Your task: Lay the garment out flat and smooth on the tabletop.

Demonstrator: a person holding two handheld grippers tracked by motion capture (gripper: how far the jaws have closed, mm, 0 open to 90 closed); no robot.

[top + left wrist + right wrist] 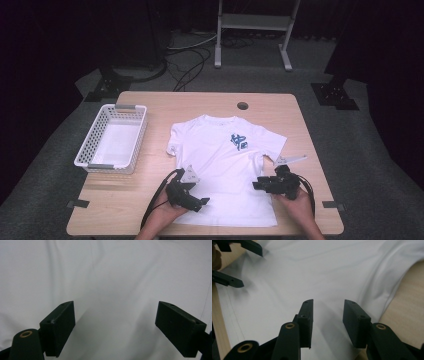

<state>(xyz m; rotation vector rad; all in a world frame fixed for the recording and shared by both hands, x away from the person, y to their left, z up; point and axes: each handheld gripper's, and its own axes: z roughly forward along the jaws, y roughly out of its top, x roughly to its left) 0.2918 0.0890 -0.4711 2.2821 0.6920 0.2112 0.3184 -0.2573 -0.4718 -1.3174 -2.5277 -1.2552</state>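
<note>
White T-shirt point(225, 165) lengthwise, collar toward far edge; both grippers' jaws open, empty.

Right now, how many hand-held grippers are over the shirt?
2. The left hand-held gripper sits over the lower left part of the white shirt, jaws open. The right hand-held gripper sits at its lower right side, jaws open too.

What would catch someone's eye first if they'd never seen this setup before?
A white T-shirt with a blue print lies spread flat in the middle of the wooden table. The left gripper and right gripper, both open, sit over its lower sides. A white basket stands at the table's left edge.
</note>
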